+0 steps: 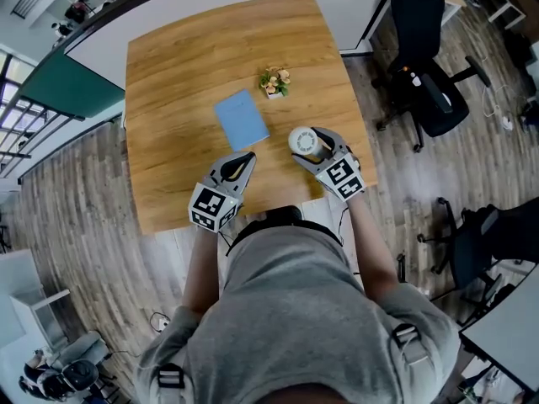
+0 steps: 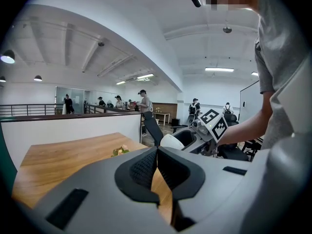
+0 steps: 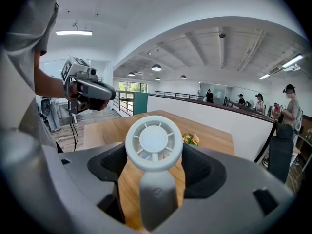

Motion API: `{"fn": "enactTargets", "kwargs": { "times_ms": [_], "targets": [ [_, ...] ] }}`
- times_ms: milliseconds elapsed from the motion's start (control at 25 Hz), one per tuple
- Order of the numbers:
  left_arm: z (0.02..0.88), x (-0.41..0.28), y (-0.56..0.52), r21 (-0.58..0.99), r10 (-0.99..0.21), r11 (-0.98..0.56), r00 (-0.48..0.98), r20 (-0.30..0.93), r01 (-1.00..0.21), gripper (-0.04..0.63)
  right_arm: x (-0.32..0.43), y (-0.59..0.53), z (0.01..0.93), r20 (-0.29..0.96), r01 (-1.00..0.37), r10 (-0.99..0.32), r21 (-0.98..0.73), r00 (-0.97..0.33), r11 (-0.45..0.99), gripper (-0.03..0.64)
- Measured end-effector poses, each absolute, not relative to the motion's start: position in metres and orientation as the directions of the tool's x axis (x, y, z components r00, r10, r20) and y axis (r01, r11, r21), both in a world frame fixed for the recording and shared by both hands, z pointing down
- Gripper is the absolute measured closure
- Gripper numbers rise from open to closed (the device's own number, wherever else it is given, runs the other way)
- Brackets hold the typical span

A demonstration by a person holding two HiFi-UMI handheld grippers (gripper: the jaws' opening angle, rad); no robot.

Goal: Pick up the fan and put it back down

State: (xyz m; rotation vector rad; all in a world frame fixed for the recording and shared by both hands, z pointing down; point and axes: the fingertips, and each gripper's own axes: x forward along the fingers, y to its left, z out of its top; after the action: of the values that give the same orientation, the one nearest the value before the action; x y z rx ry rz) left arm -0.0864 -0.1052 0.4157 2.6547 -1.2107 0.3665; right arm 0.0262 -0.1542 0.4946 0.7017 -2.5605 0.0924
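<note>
A small white fan point(image 1: 301, 140) with a round grille head and a flat handle point(image 3: 154, 145) sits between the jaws of my right gripper point(image 1: 313, 151), which is shut on it. The fan is held over the right part of the wooden table point(image 1: 168, 74), its head facing away from the gripper camera. My left gripper point(image 1: 244, 158) hovers over the table's near edge, to the left of the fan. Its jaws meet at the tips with nothing in them point(image 2: 157, 152). In the left gripper view the fan point(image 2: 171, 141) shows white beside the right gripper point(image 2: 207, 130).
A blue book point(image 1: 241, 118) lies flat on the table just beyond the left gripper. A small pot of flowers point(image 1: 274, 82) stands farther back. Black office chairs point(image 1: 421, 49) stand on the floor to the right of the table.
</note>
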Motion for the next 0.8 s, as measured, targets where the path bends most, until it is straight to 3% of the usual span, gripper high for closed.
{"fn": "enactTargets", "kwargs": {
  "times_ms": [800],
  "targets": [
    [0.411,-0.101,-0.108,0.067,-0.725,-0.628,0.614,0.311,-0.776,0.576,0.026,-0.167,0.481,0.432,-0.528,-0.504,0.073,-0.748,0.846,0.253]
  ]
}}
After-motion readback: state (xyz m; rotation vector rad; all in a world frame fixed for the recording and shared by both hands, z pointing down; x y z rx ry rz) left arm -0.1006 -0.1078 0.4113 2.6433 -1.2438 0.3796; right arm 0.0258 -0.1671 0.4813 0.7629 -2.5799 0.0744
